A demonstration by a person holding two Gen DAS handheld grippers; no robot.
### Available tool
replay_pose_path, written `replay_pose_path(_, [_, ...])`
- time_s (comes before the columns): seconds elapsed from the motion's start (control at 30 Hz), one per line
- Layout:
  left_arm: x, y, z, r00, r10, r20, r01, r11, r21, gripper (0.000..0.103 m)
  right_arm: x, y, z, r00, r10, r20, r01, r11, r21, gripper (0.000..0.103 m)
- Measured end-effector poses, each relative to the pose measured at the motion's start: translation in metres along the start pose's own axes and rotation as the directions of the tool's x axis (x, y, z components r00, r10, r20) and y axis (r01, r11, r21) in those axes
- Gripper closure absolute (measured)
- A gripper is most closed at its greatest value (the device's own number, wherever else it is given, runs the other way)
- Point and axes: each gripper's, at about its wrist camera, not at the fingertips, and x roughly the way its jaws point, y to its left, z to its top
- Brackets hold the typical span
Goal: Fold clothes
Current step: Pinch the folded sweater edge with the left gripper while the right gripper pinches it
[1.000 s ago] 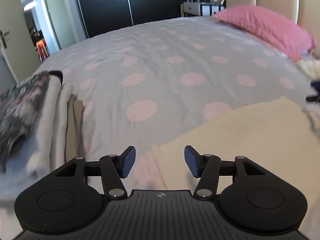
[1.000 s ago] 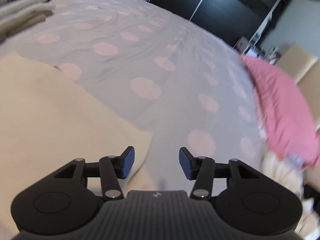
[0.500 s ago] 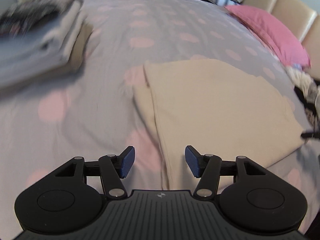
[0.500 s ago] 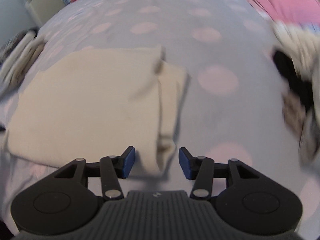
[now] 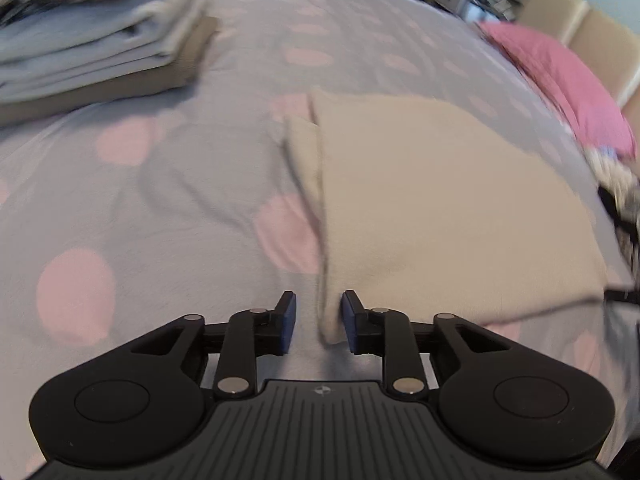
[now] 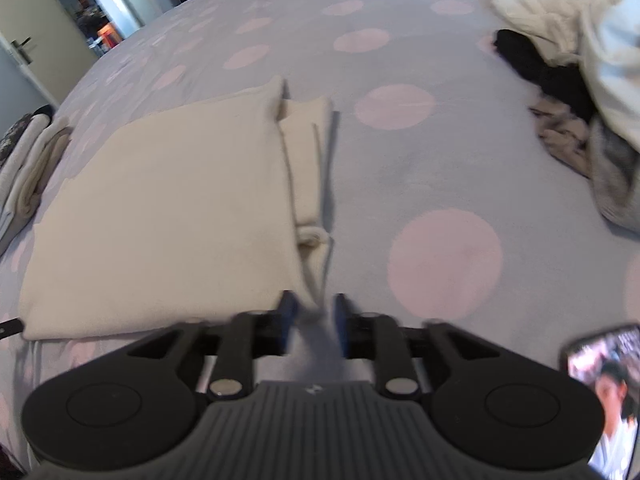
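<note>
A cream garment (image 5: 440, 200) lies folded flat on the polka-dot bedspread (image 5: 180, 200). In the left wrist view my left gripper (image 5: 316, 320) is at the garment's near left corner, jaws partly closed with the corner between them, not clamped. In the right wrist view the same garment (image 6: 168, 208) lies ahead to the left. My right gripper (image 6: 314, 320) is at its near right corner, jaws narrowed around the fabric edge; blur hides whether they pinch it.
A stack of folded clothes (image 5: 92, 40) sits at the far left, and shows at the left edge of the right wrist view (image 6: 28, 160). A pile of unfolded clothes (image 6: 580, 80) lies to the right. A pink pillow (image 5: 560, 80) lies far right. A phone (image 6: 600, 400) lies near right.
Both grippers have dropped toward the near edge of the cream garment and their jaws have narrowed around its two near corners.
</note>
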Motion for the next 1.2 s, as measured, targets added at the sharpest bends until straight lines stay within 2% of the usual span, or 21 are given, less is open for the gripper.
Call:
replay_pose_path(0.07, [-0.001,0.005,-0.002,0.999,-0.028,0.018,0.029,0.997,-0.068,0.057,-0.003,-0.005,-0.006,0.999,0.034,0.013,-0.034,0.997,0.064,0.057])
replay_pose_path(0.1, [-0.001,0.008,-0.004,0.999,-0.041,0.027,0.044,0.994,-0.101,0.055,-0.004,-0.008,-0.009,0.998,0.060,0.016,-0.061,0.993,0.101,0.056])
replay_pose_path(0.23, [0.013,0.014,-0.007,0.995,-0.096,0.007,0.095,0.974,-0.205,0.054,-0.002,-0.019,-0.018,0.992,0.113,0.059,-0.124,0.959,0.256,0.047])
replay_pose_path(0.33, [0.025,0.016,-0.011,0.993,-0.122,0.007,0.119,0.956,-0.269,0.056,0.004,-0.016,-0.023,0.989,0.120,0.087,-0.141,0.945,0.297,0.046])
replay_pose_path(0.43, [0.032,0.016,-0.012,0.993,-0.116,0.035,0.121,0.950,-0.287,0.056,0.011,-0.012,-0.026,0.985,0.135,0.111,-0.164,0.937,0.309,0.046])
replay_pose_path(0.53, [0.037,0.014,-0.011,0.993,-0.107,0.057,0.119,0.950,-0.288,0.059,0.018,-0.008,-0.024,0.980,0.149,0.130,-0.183,0.933,0.309,0.050])
replay_pose_path(0.6, [0.039,0.015,-0.012,0.992,-0.102,0.077,0.120,0.950,-0.287,0.064,0.023,-0.007,-0.021,0.978,0.157,0.138,-0.193,0.931,0.310,0.060])
replay_pose_path(0.63, [0.040,0.016,-0.012,0.991,-0.101,0.087,0.122,0.950,-0.289,0.071,0.026,-0.007,-0.019,0.977,0.162,0.142,-0.199,0.930,0.308,0.063])
replay_pose_path(0.7, [0.040,0.018,-0.013,0.989,-0.103,0.105,0.129,0.947,-0.293,0.079,0.031,-0.007,-0.016,0.974,0.171,0.148,-0.210,0.929,0.305,0.082])
replay_pose_path(0.77, [0.036,0.018,-0.011,0.986,-0.114,0.118,0.144,0.947,-0.287,0.094,0.027,0.000,-0.015,0.976,0.152,0.156,-0.189,0.947,0.259,0.088])
replay_pose_path(0.8, [0.034,0.014,-0.010,0.987,-0.108,0.120,0.137,0.953,-0.269,0.095,0.026,0.003,-0.015,0.977,0.143,0.160,-0.178,0.956,0.235,0.091])
replay_pose_path(0.87, [0.028,0.003,-0.007,0.990,-0.078,0.122,0.102,0.973,-0.208,0.096,0.020,0.013,-0.013,0.978,0.115,0.173,-0.146,0.973,0.178,0.094])
replay_pose_path(1.0, [0.009,-0.008,0.004,0.986,-0.080,0.147,0.102,0.984,-0.146,0.097,0.004,0.028,-0.005,0.981,0.069,0.181,-0.090,0.990,0.109,0.095])
replay_pose_path(1.1, [-0.007,-0.012,0.008,0.989,-0.083,0.120,0.097,0.988,-0.118,0.097,-0.012,0.040,-0.003,0.988,0.027,0.149,-0.031,0.999,0.025,0.096])
replay_pose_path(1.2, [-0.024,-0.015,0.010,0.993,-0.088,0.084,0.095,0.991,-0.091,0.097,-0.030,0.043,-0.011,0.993,0.036,0.111,-0.037,0.999,0.009,0.096])
